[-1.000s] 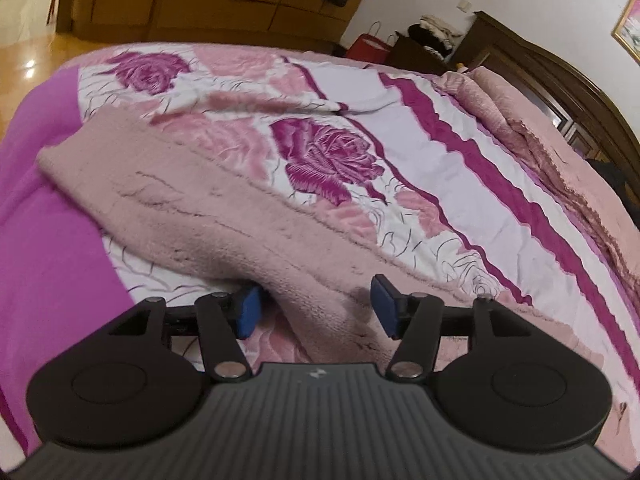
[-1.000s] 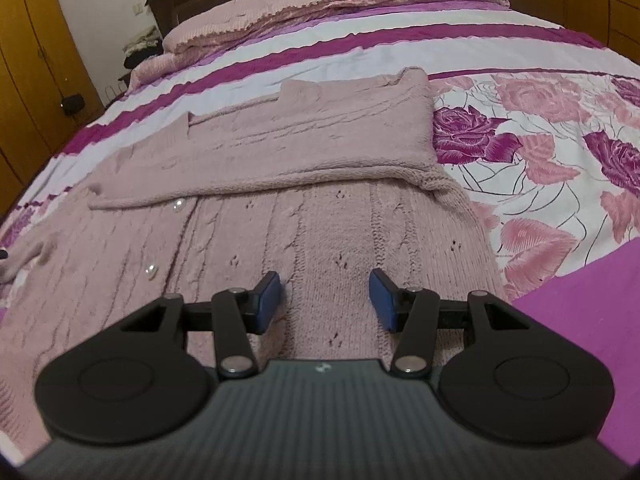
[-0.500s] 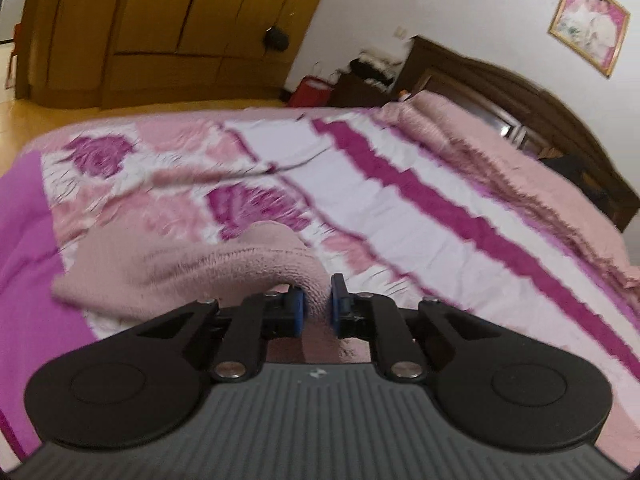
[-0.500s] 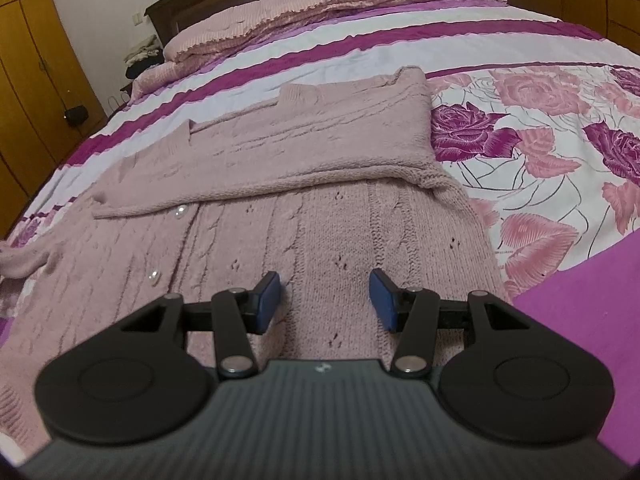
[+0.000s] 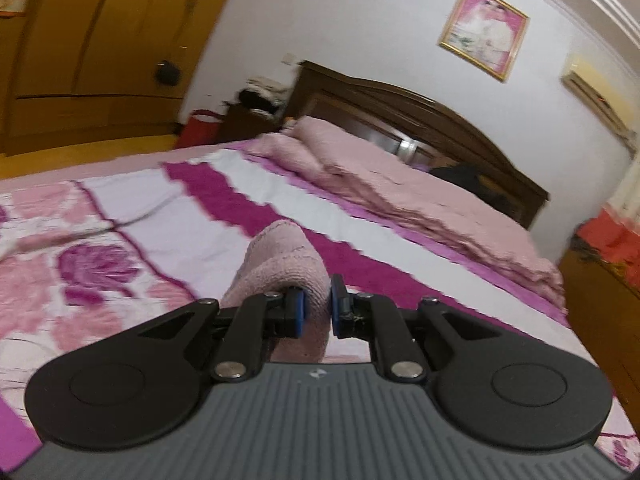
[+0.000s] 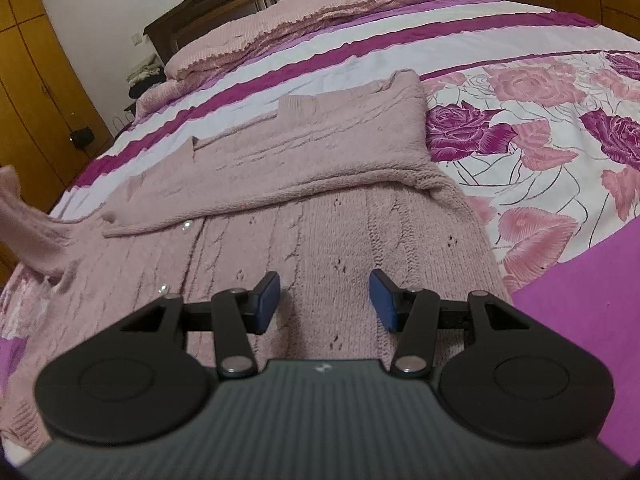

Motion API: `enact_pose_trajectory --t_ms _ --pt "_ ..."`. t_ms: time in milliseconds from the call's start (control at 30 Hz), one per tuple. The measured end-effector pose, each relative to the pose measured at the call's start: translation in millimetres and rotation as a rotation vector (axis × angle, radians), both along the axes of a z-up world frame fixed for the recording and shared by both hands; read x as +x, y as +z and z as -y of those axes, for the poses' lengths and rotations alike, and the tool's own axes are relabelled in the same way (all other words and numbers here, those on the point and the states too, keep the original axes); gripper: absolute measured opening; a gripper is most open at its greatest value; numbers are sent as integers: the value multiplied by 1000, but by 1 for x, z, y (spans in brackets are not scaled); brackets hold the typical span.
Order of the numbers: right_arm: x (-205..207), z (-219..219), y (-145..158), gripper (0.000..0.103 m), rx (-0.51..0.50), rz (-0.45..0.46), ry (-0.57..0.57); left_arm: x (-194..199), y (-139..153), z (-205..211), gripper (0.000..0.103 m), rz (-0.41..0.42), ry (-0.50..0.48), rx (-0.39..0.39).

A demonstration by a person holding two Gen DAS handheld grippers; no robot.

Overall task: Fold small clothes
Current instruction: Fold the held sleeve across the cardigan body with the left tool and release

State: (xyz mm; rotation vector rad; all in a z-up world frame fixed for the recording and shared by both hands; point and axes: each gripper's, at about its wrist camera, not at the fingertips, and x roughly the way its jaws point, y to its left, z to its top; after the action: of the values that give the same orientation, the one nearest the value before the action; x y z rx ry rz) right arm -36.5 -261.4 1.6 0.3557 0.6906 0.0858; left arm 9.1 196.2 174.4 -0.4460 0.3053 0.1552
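Between left claw [image 5: 316, 306] pads: pink sleeve [image 5: 286, 262], far end hidden.

A framed picture [image 5: 483, 31] hangs above the dark headboard [image 5: 420, 120]; wardrobe [image 6: 36, 92] beside.

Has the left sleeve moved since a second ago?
Yes. The left gripper has just closed on the sleeve and lifted it off the bedspread, toward the headboard.

No legible text, label, brand or number anywhere.
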Motion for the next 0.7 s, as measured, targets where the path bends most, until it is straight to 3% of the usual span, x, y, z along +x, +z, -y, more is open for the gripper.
enact_pose_trajectory --t_ms 167,300,533,700 --pt "-2 3 -1 52 28 11 -5 21 8 57 14 -5 -112 69" --pt "-3 5 -2 52 45 15 -6 39 -5 102 14 -47 -197 88" --pt "-6 11 -6 52 93 36 -16 71 -58 158 14 -173 -309 119" --pt "-5 11 -8 52 100 36 -16 85 -99 180 14 -250 -355 183"
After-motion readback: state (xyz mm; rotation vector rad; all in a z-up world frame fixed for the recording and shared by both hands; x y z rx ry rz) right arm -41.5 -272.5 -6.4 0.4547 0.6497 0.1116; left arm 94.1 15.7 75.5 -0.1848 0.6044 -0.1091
